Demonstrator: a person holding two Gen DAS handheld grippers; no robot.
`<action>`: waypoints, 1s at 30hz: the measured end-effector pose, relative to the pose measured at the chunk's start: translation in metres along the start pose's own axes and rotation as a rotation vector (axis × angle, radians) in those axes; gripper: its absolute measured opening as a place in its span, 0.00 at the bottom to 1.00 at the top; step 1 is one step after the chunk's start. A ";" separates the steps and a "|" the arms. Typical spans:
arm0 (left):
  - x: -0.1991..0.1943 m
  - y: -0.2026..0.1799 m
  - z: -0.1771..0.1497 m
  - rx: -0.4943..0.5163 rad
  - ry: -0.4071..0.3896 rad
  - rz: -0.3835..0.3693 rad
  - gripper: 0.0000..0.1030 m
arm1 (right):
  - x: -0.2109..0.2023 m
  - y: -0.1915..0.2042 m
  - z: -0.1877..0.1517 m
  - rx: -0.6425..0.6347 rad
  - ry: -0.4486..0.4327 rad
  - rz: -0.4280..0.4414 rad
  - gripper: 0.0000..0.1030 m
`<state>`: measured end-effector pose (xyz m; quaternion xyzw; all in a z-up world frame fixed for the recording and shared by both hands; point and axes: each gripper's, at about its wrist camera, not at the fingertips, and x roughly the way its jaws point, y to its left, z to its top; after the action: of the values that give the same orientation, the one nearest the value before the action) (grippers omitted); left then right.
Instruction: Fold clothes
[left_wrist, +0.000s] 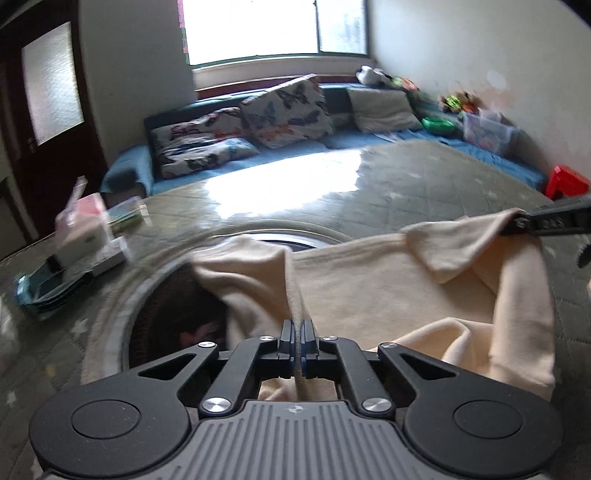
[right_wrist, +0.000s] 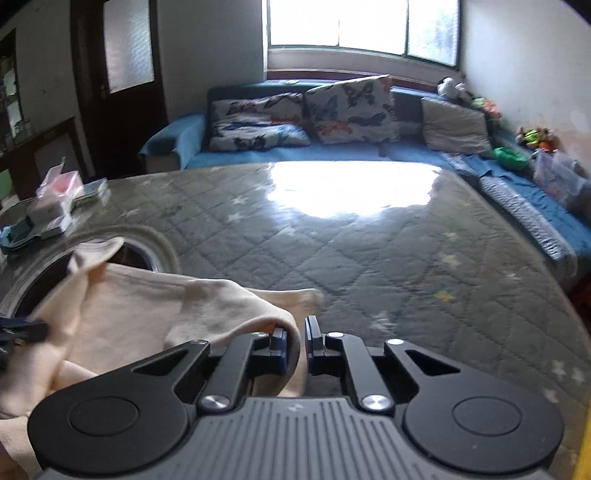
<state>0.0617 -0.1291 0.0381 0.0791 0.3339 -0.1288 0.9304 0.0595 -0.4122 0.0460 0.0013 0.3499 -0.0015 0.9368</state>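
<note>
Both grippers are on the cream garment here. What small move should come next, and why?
Probably lower both together and lay the cream garment flat on the quilted mat. The left gripper is shut on a fabric edge, the right gripper holds another fold, and the cloth sags bunched between them over a round rimmed opening.

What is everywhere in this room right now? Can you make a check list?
Surface: grey quilted star mat, glare patch from window.
Job's things: cream garment held up, crumpled, over a round dark opening.
Clutter: boxes and packets at the mat's left edge.
Grippers: left gripper shut on the cloth; right gripper pinching a cloth fold.
Cables: nothing seen.
Surroundings: blue sofa, butterfly pillows, window, dark door, toys.
</note>
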 end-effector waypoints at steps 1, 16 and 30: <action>-0.005 0.005 -0.001 -0.015 -0.005 0.007 0.03 | -0.004 -0.004 -0.001 0.010 -0.007 -0.009 0.08; -0.068 0.069 -0.061 -0.151 0.026 0.110 0.03 | -0.032 -0.059 -0.035 0.126 0.002 -0.202 0.08; -0.092 0.067 -0.057 -0.086 -0.001 0.085 0.31 | -0.052 -0.074 -0.061 0.151 0.030 -0.252 0.42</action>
<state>-0.0216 -0.0346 0.0578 0.0533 0.3349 -0.0748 0.9378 -0.0201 -0.4864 0.0337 0.0279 0.3599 -0.1456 0.9211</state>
